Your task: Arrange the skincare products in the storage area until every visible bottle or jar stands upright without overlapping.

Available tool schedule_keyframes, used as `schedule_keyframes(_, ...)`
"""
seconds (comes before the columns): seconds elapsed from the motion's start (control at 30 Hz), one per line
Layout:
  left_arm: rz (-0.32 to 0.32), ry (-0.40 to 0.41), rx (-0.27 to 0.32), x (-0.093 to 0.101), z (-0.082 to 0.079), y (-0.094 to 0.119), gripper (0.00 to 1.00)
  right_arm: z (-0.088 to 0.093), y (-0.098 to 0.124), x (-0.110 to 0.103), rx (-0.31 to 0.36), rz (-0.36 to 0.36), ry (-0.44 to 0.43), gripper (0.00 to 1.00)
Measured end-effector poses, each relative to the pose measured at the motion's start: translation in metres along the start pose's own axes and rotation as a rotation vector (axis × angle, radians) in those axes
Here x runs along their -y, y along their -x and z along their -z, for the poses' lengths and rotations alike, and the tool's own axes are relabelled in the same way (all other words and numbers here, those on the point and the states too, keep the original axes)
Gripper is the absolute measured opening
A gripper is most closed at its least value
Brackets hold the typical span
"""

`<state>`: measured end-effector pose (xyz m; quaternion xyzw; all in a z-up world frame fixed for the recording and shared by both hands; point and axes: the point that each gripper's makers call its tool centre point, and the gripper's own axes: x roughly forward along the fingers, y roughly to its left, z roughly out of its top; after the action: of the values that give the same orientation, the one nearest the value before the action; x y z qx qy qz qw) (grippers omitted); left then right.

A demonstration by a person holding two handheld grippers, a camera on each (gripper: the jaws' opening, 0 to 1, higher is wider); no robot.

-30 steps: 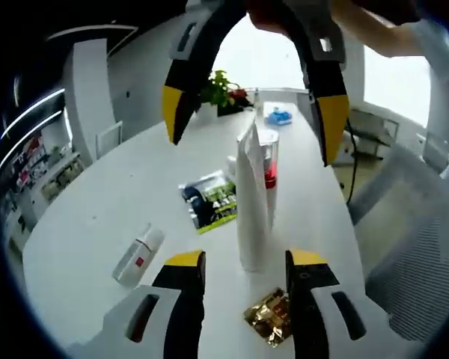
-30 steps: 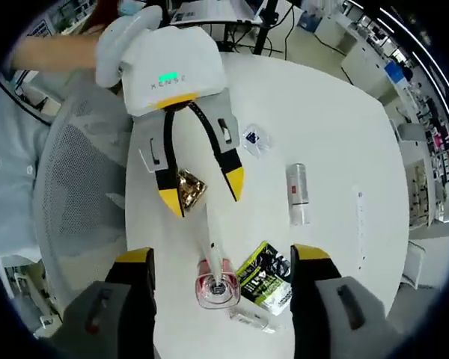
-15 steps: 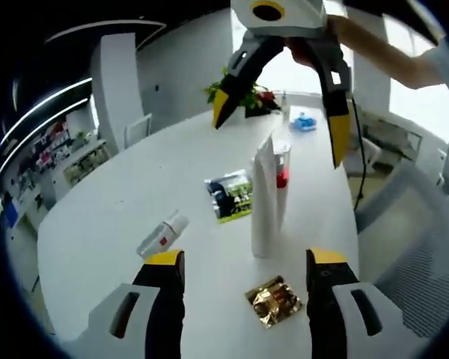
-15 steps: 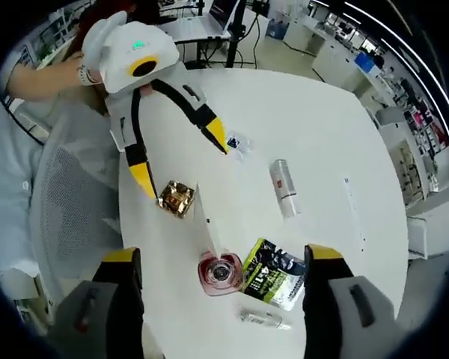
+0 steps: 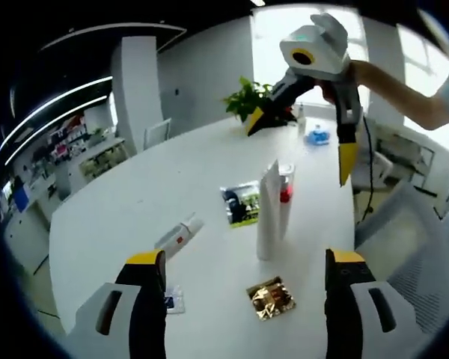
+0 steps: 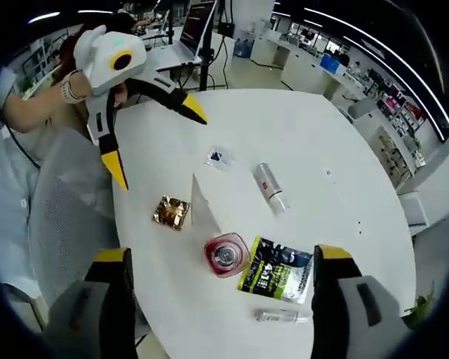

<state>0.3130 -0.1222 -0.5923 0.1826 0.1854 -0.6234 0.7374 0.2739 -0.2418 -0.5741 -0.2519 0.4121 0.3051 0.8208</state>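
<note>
While both hand-held grippers hang above the white counter (image 5: 120,217) with nothing between their jaws, the risk lies mostly in the next approach. The left hand-held gripper (image 5: 243,262) has its yellow-tipped jaws spread wide apart, and so does the right hand-held gripper (image 6: 218,258), which looks down from above.

2 products stand upright near the counter's edge: a tall white tube (image 5: 269,211) and, touching or just beside it, a clear bottle with a red band (image 5: 286,196). From above, the bottle shows as a red ring (image 6: 226,254). Well apart from them, a small white bottle with a red label (image 5: 178,235) lies on its side; it is the piece that seems to need standing up. A second slim clear item (image 6: 277,316) also lies flat beside a green and black sachet (image 6: 275,270). A gold foil packet (image 5: 271,297) and a small clear sachet (image 5: 172,301) lie flat nearby.

The tall tube looks narrow at its base and top-heavy, so a passing jaw or sleeve could tip it, and it would likely knock the bottle beside it down too. The lying bottle is round, so a grip that closes off-centre may roll it away across the smooth counter. Set down tilted, it could fall again. The standing pair is also near the edge by the mesh chair (image 5: 426,254).
</note>
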Motion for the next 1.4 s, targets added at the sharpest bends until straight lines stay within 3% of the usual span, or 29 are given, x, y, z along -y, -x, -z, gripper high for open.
schedule_keyframes(0.37,-0.035,0.034,0.006,-0.001,0.0,0.022,0.97,0.005,0.019,0.004,0.069,0.087,-0.063,1.0)
schedule_keyframes(0.83,-0.071,0.055,0.016,-0.002,0.0,0.044,0.97,0.031,0.035,0.008,0.078,0.19,-0.149,1.0)
schedule_keyframes(1.4,-0.099,0.044,0.021,-0.002,-0.002,0.051,0.97,0.043,0.032,-0.01,0.116,0.198,-0.226,1.0)
